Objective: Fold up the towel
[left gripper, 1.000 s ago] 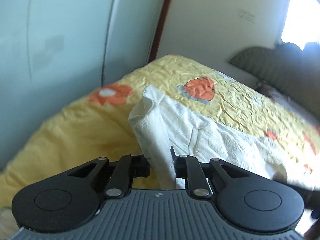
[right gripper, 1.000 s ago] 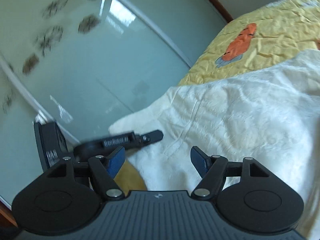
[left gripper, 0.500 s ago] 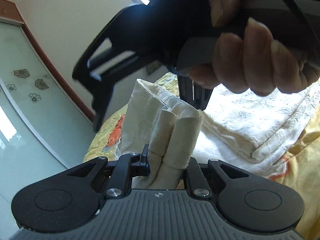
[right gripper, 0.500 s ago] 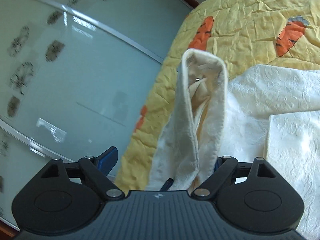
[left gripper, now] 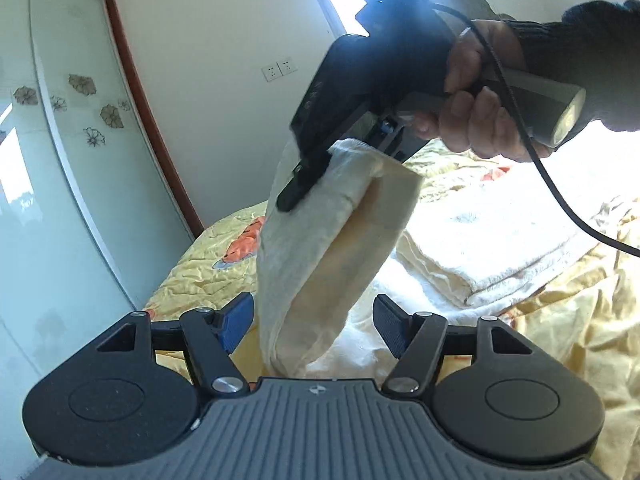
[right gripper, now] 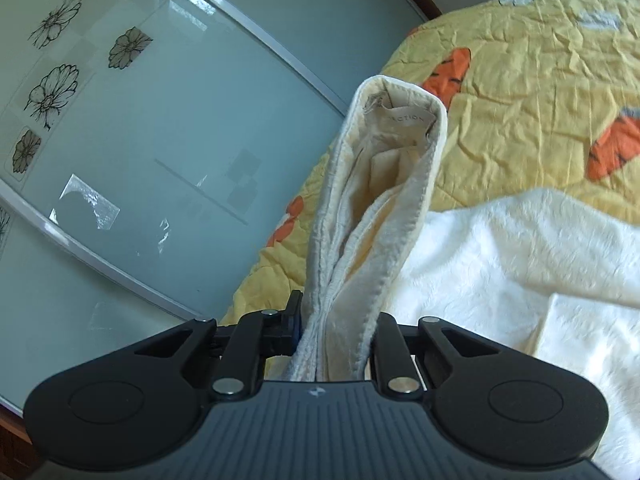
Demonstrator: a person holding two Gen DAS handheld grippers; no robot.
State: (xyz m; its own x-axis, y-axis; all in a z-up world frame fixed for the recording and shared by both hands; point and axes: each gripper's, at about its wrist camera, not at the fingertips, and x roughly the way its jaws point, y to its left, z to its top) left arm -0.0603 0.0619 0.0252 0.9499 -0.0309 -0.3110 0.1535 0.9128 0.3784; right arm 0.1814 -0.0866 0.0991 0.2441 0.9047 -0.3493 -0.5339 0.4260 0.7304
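Left wrist view: the left hand-held gripper (left gripper: 314,322), clamped on the cream towel (left gripper: 320,264) a moment ago, is opening around it. Beyond, the right hand-held gripper (left gripper: 304,184) now pinches that bunched, hanging towel above the bed (left gripper: 580,312).

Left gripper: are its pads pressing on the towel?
No. The left gripper is opening, and the towel hangs between its pads untouched, held by the right gripper.
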